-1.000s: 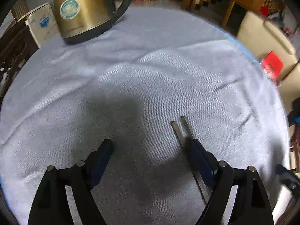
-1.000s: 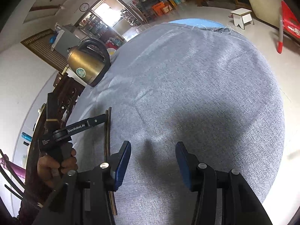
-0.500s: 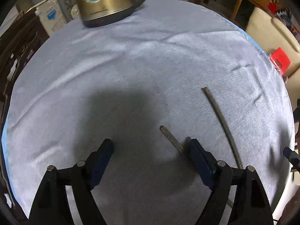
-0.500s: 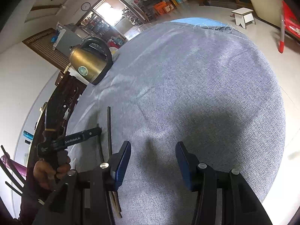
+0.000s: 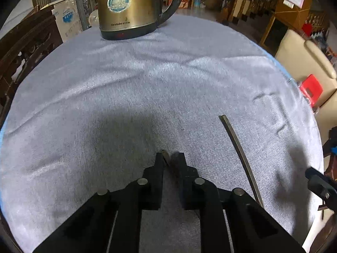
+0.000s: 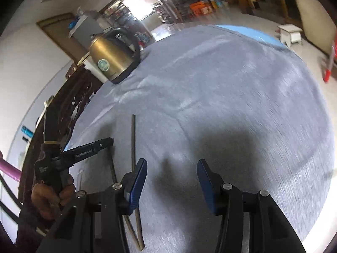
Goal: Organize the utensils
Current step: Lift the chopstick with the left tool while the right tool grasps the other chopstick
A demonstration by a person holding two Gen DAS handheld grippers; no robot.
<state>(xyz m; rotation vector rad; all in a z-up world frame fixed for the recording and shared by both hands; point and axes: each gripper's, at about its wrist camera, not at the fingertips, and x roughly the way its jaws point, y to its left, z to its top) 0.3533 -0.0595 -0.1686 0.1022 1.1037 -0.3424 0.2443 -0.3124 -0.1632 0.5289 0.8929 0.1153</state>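
Two dark chopsticks lie on the round table with a grey-blue cloth (image 5: 147, 88). My left gripper (image 5: 170, 158) is shut on one chopstick (image 5: 166, 156); only its tip shows between the fingers. The other chopstick (image 5: 240, 154) lies loose on the cloth to the right of it. In the right wrist view the left gripper (image 6: 109, 142) holds its chopstick (image 6: 112, 166) beside the loose one (image 6: 133, 141). My right gripper (image 6: 171, 166) is open and empty, just right of both chopsticks, above the cloth.
A brass electric kettle (image 5: 130, 8) stands at the far edge of the table; it also shows in the right wrist view (image 6: 111, 57). Dark wooden chairs (image 5: 23, 46) stand at the left. A beige sofa (image 5: 303, 63) and a red stool (image 5: 310, 88) are beyond the right edge.
My left gripper has shut on one chopstick and moved left, away from the other, which stays on the cloth. The right gripper has stayed open and shifted slightly.
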